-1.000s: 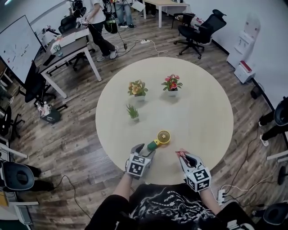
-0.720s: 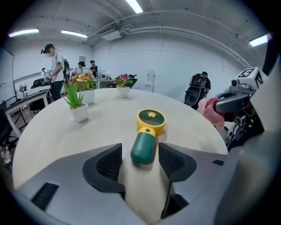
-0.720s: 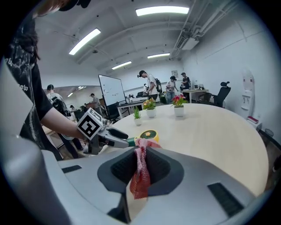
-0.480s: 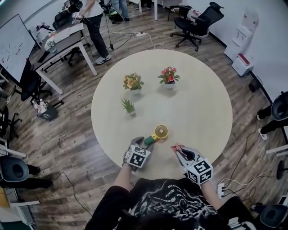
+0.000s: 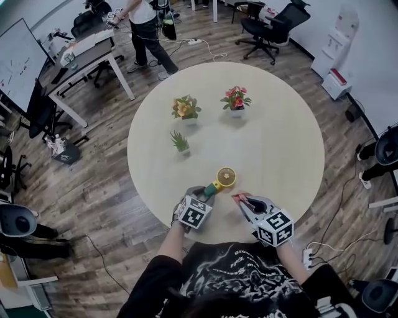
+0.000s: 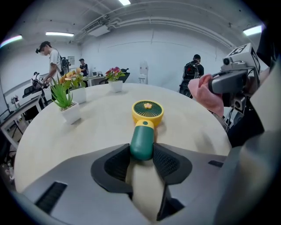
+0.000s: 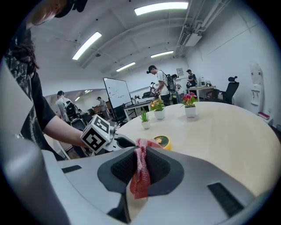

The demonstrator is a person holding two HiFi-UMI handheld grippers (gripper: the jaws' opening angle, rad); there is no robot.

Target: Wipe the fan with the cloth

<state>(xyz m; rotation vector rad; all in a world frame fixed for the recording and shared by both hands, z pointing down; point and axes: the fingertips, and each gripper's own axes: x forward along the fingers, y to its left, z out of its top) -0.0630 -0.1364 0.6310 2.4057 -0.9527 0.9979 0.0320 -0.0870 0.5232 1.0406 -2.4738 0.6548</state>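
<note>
Green-handled fan [image 6: 145, 126] in left gripper [image 6: 142, 150]
Its jaws have just been closing onto the handle [image 6: 142, 141]; right gripper [image 7: 141, 154] clamps pink cloth [image 7: 139, 176].

Bright, even light falls from ceiling strip lights [image 7: 162, 8] high above the fingers [image 7: 125, 169]; we see only faint shadows on the counter [image 7: 219, 127], bulging edges, dark corners, soft foreground blur.

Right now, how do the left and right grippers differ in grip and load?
The left gripper has just been closing on the green handle of the fan; the right gripper pinches the pink cloth. The left gripper's jaws stand wider, around the handle; the right gripper's are nearly together. Shared: both sit at the near edge of the table, pointing toward the fan.
</note>
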